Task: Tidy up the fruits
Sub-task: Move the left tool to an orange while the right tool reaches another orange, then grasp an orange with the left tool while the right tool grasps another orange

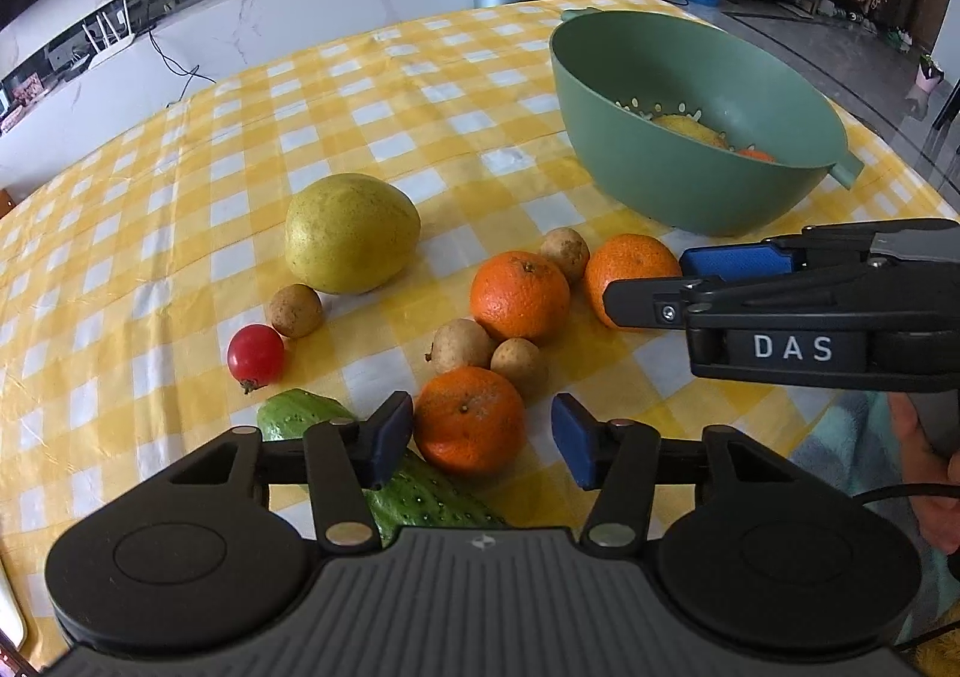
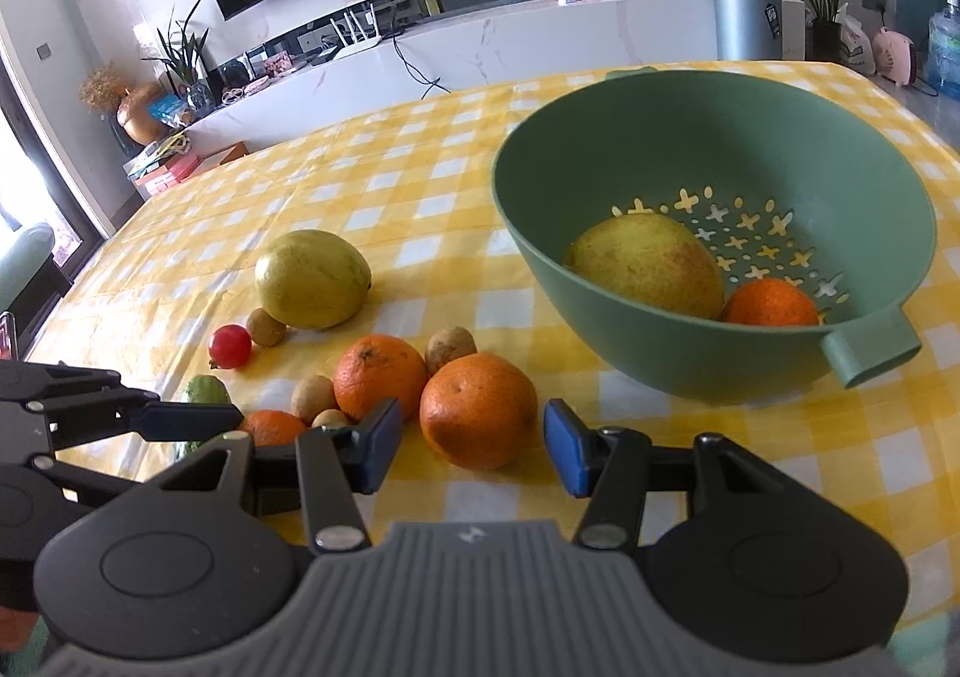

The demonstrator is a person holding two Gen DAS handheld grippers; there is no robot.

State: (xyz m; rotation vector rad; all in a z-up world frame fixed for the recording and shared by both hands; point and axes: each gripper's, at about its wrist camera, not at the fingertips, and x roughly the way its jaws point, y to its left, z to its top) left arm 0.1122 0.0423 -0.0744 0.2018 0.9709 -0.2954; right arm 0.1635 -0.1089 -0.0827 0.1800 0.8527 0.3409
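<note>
- Fruits lie loose on the checked cloth (image 1: 420, 95); a pear and one orange already sit in the green colander (image 2: 708, 371).
- Left gripper (image 1: 483, 440): jaws wide, empty, bracketing the nearest orange (image 1: 469, 420). Cucumber (image 1: 420, 491) under the left pad risks getting pinched.
- Right gripper (image 2: 471, 446): wide, empty, framing another orange (image 2: 478, 410).
- Longans (image 1: 519, 368) touch the oranges; a nudge would likely scatter them.
- Grippers sit near each other; collision possible.
</note>
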